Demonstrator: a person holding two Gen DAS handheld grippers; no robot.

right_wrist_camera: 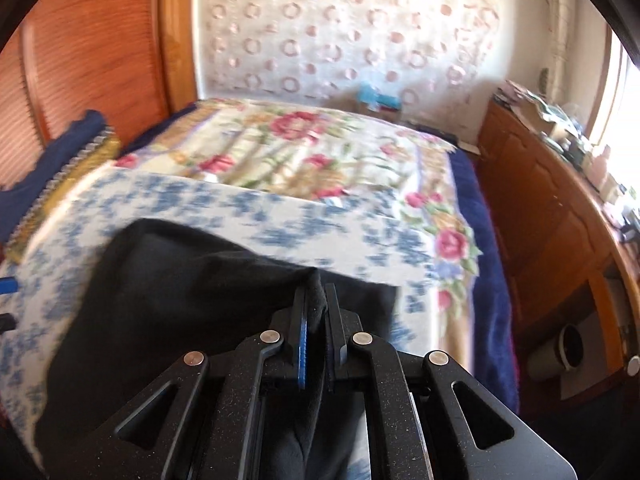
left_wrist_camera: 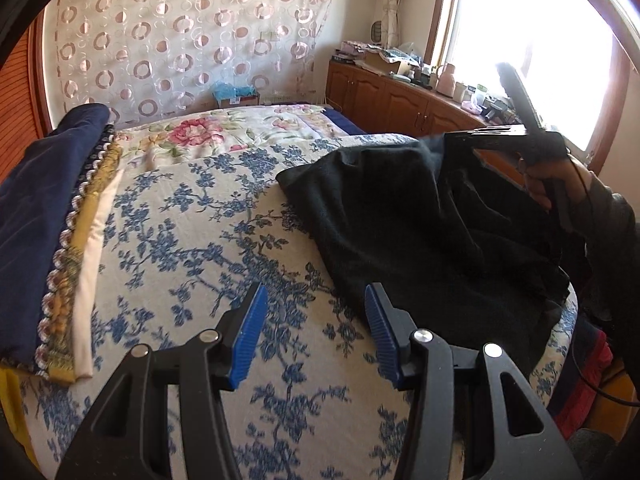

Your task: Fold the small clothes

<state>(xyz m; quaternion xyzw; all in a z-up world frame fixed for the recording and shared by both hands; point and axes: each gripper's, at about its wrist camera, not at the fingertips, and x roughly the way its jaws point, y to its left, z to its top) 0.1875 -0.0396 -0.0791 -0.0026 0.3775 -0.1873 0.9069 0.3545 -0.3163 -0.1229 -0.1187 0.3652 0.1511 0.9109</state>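
Blue-flowered bed [left_wrist_camera: 192,240] carries the black garment [left_wrist_camera: 400,216]; right tongs [right_wrist_camera: 316,300] pinch its edge; left tongs [left_wrist_camera: 316,320], wide open and empty, sit beside its near-left hem.

A bed [left_wrist_camera: 224,216] fills the near scene, under a blue-flowered cover, with a rose-patterned blanket [left_wrist_camera: 224,130] farther off. On the far wall hangs a sheer curtain [left_wrist_camera: 180,36] with pink rings. To the right a low wooden cabinet [left_wrist_camera: 396,100], cluttered on top, stands beneath a bright window [left_wrist_camera: 532,40]. Reddish ribbed wood panelling [right_wrist_camera: 88,52] stands left.
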